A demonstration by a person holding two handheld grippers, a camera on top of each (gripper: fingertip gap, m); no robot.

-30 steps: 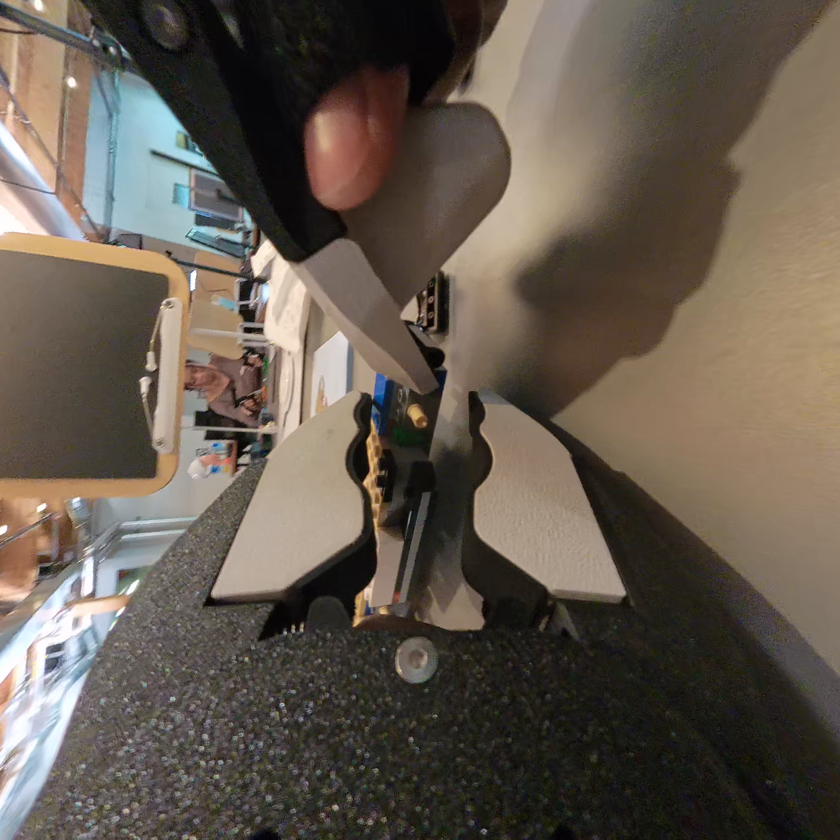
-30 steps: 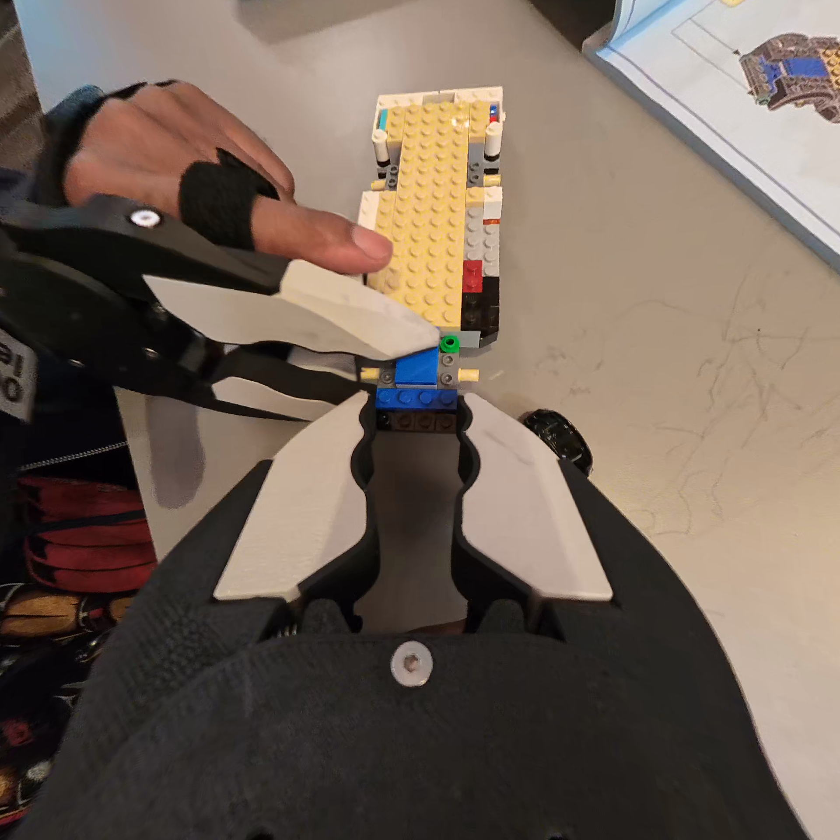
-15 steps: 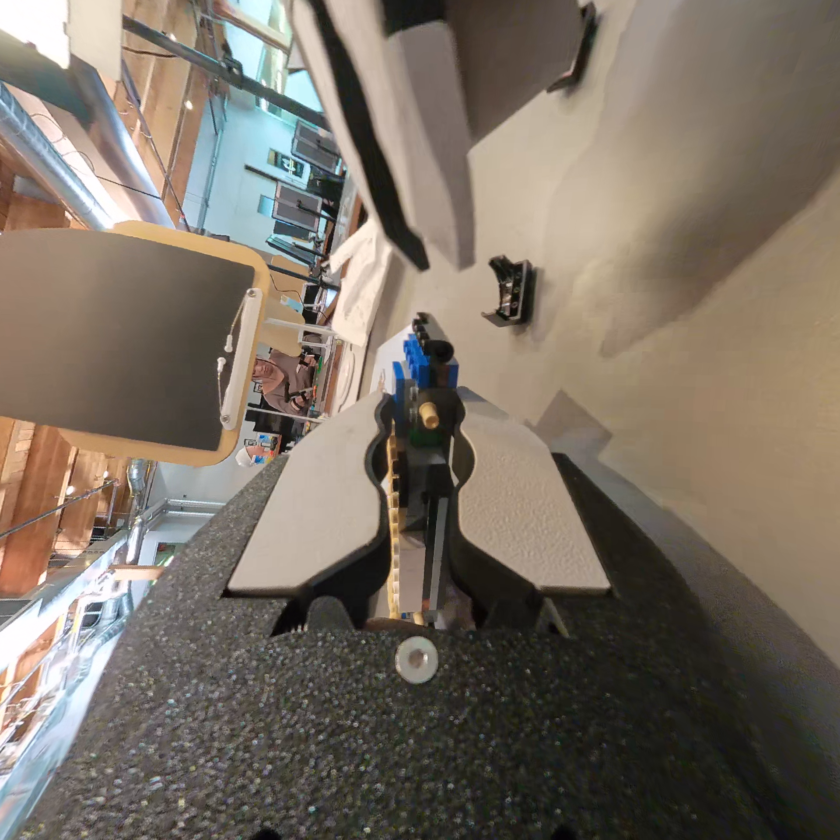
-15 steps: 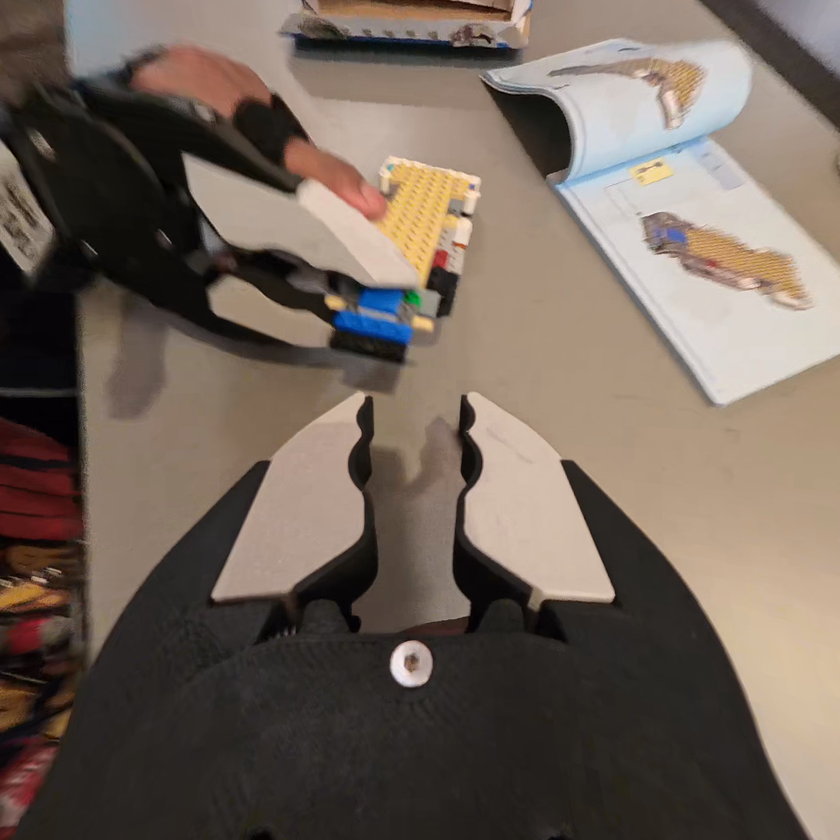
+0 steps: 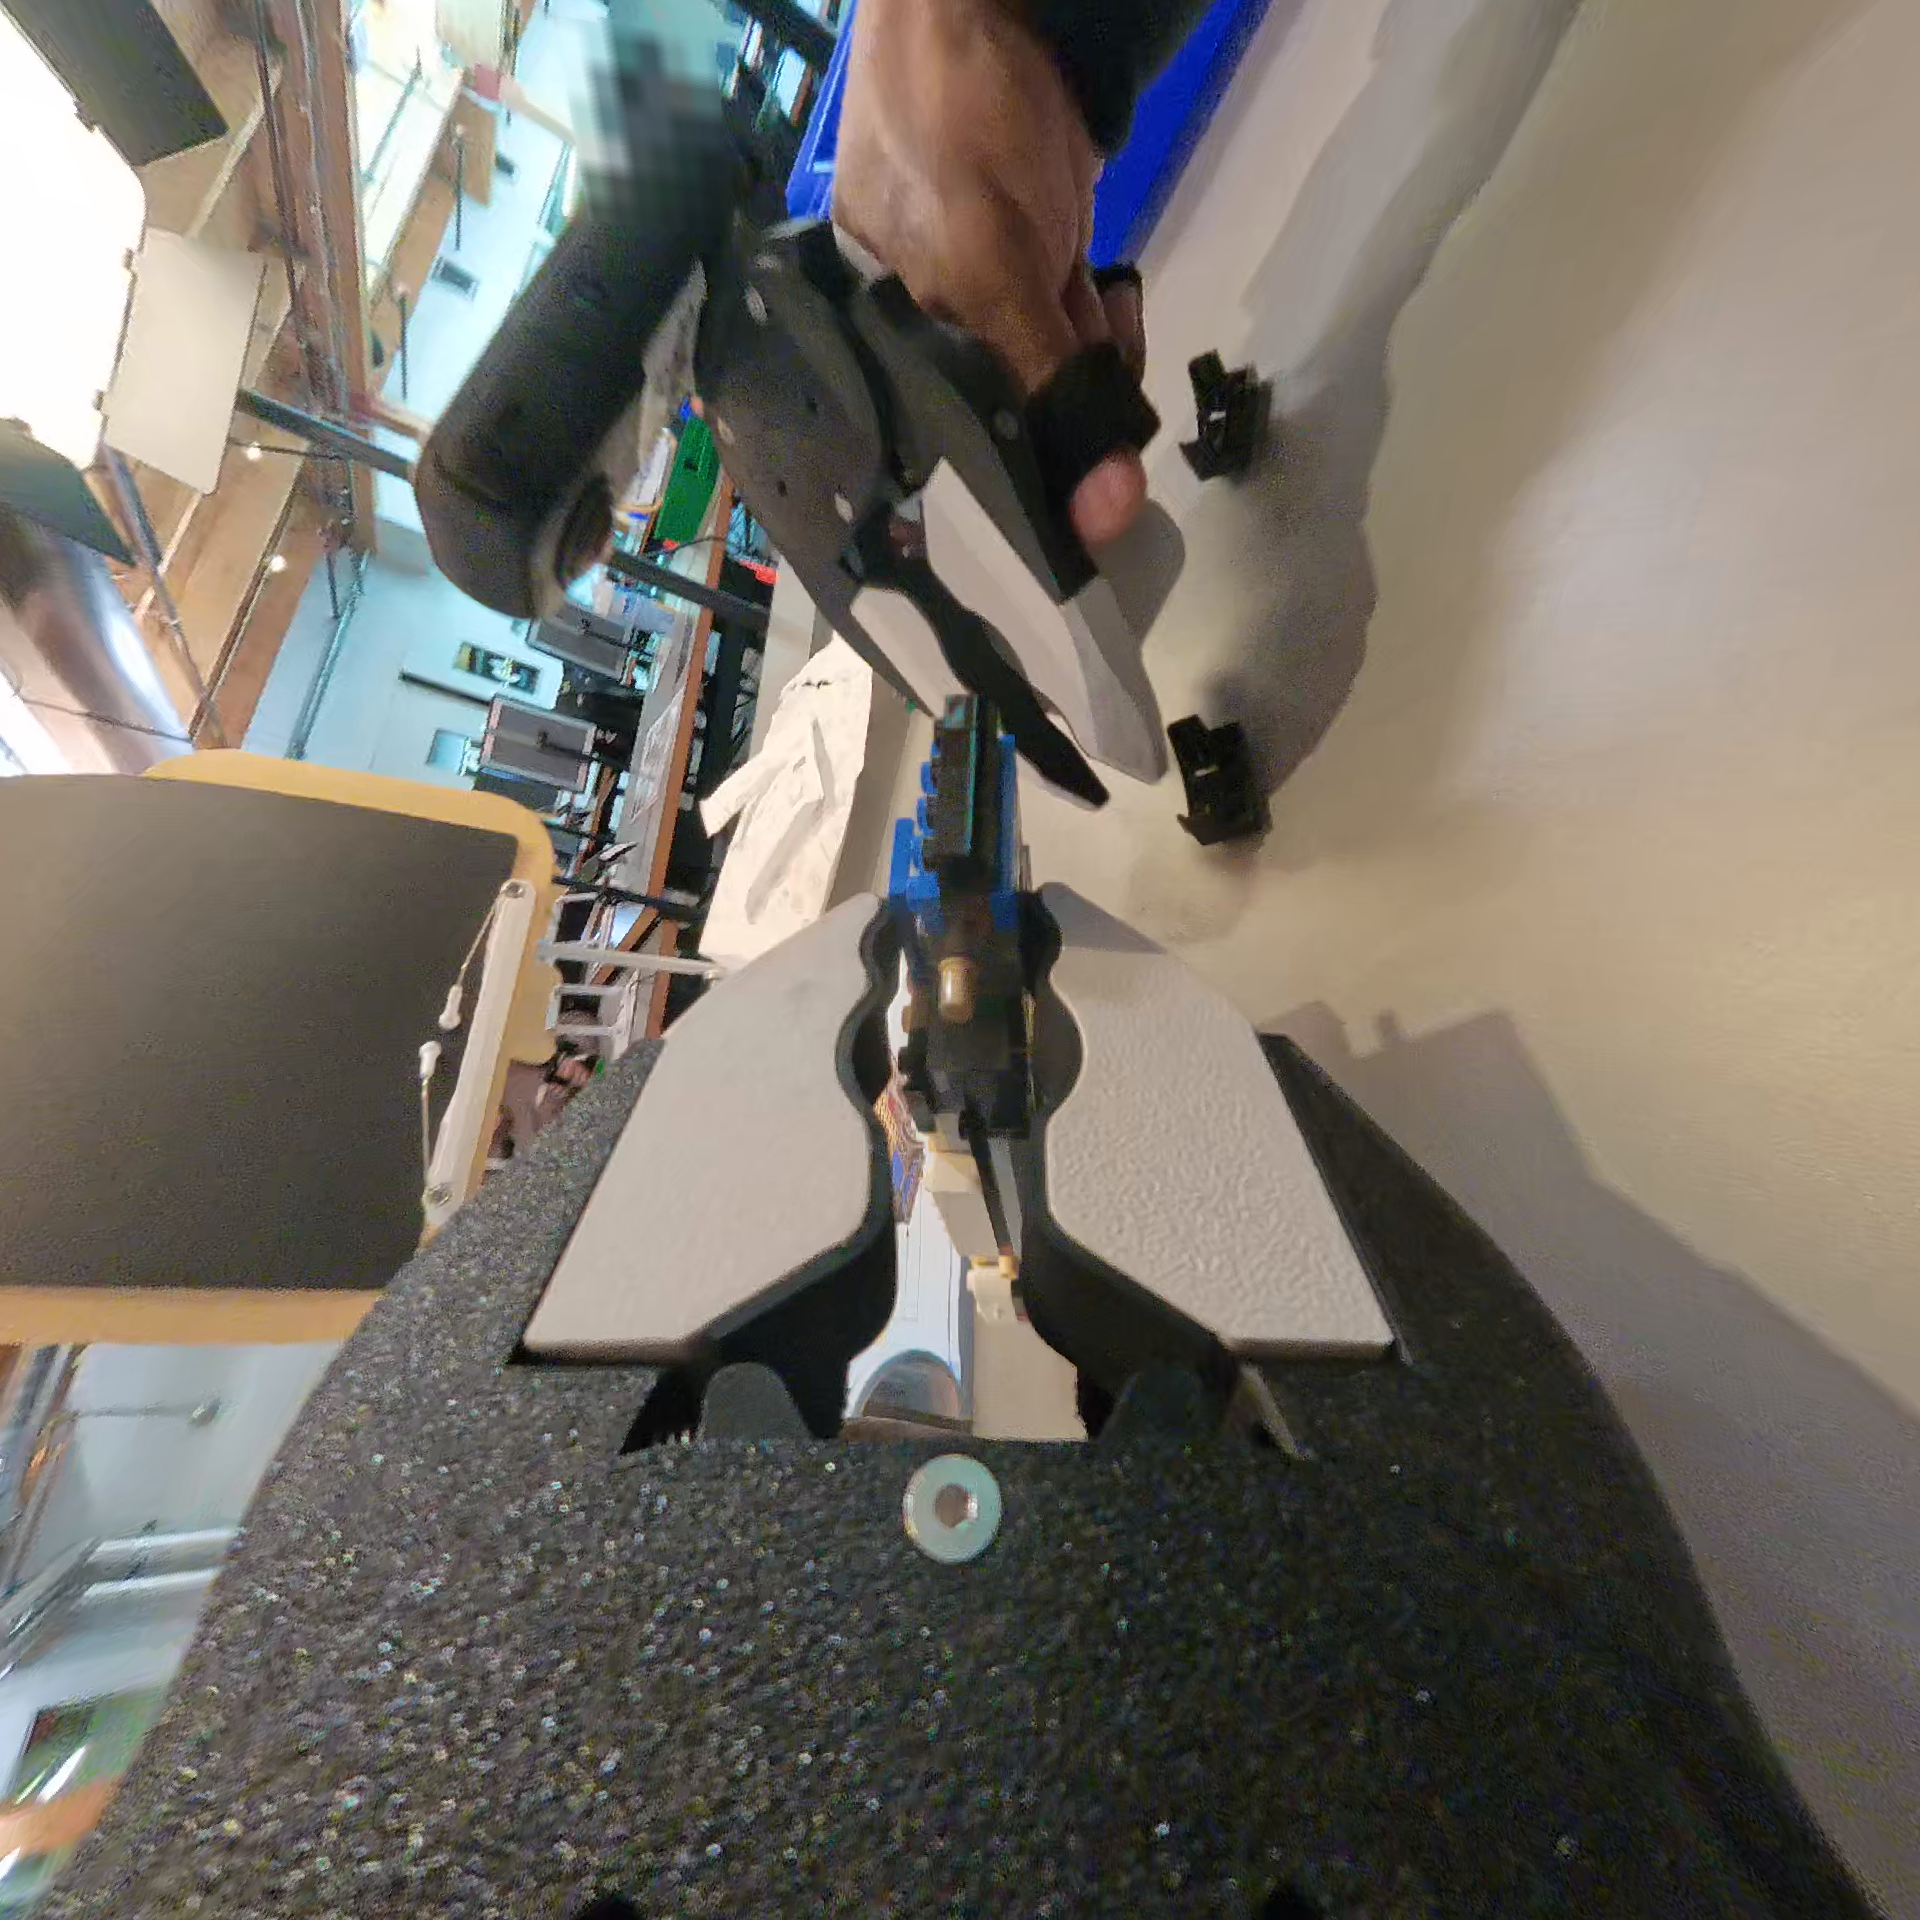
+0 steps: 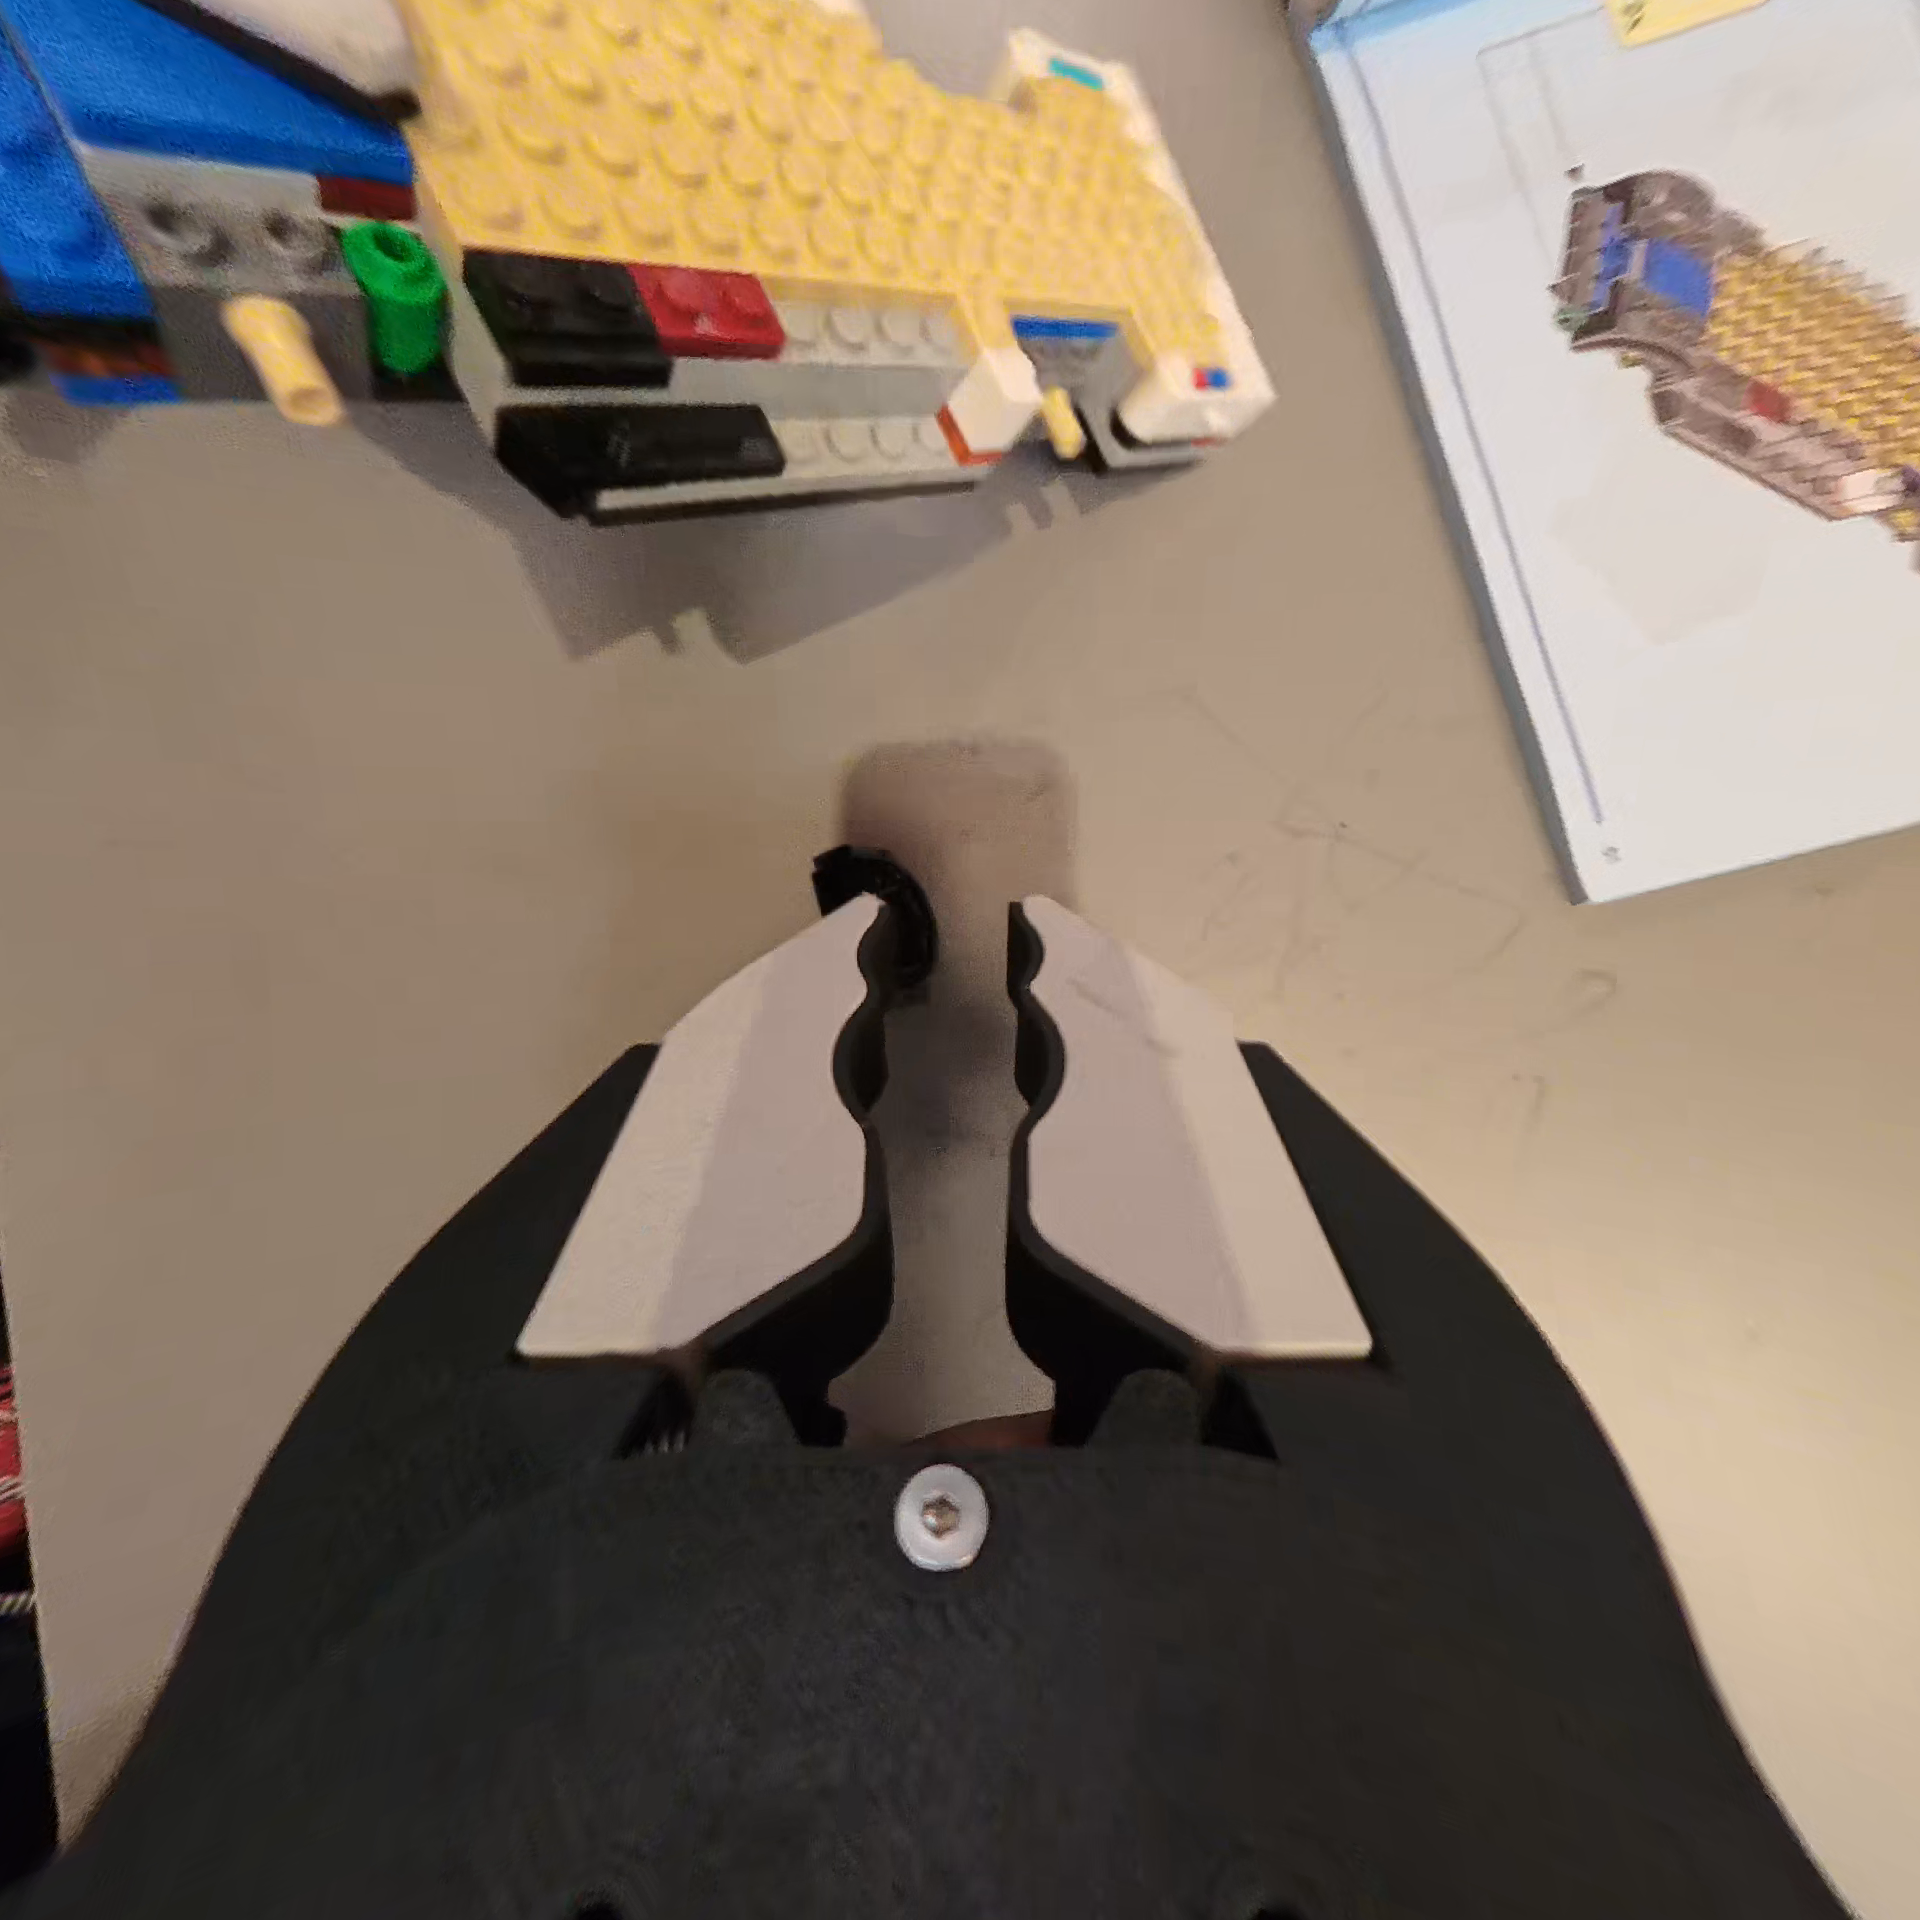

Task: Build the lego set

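While the left gripper (image 5: 954,914) clamps the brick model (image 5: 966,831), the right gripper (image 6: 943,914) (seen only here) gapes by a black piece (image 6: 883,914).

Legible writing: none in either view.
Open instruction booklet (image 6: 1662,520), far right on the table: a yellow tag (image 6: 1683,10) at its far edge and a tiny mark (image 6: 1610,854) in the near page corner, both too small and blurred to read. The brick model (image 5: 966,1039) bears a printed orange-and-blue tile (image 5: 902,1132), unreadable. A dark wall sign (image 5: 497,665) far left is also illegible.
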